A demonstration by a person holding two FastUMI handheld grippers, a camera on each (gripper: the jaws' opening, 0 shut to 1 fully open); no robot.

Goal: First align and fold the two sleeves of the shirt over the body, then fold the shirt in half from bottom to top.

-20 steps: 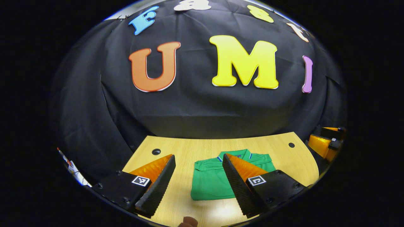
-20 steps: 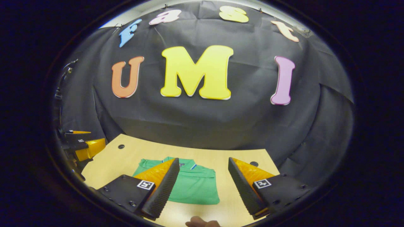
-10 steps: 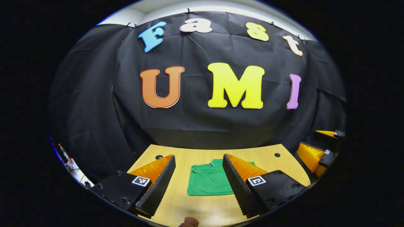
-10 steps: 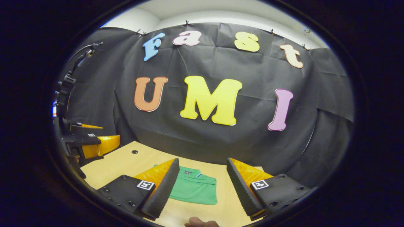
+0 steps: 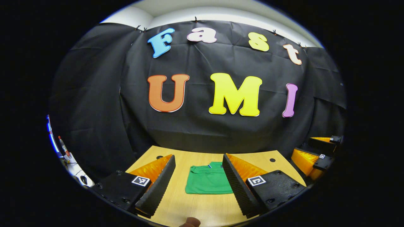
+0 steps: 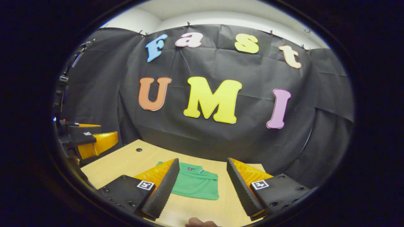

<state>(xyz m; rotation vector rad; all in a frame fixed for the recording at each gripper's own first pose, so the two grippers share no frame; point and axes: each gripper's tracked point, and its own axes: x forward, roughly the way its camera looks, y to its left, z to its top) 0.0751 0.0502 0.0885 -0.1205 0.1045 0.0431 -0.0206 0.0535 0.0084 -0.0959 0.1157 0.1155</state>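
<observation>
Your shirt (image 5: 206,181) lies folded into a compact rectangle in the middle of the surface (image 5: 202,208), collar at the far edge — sleeves tucked in and the bottom brought up, so the job looks finished. You hold the left gripper (image 5: 197,181) and right gripper (image 6: 202,186) above the near edge, each with its jaws apart and empty, well clear of the cloth so nothing drags the fold open.
</observation>
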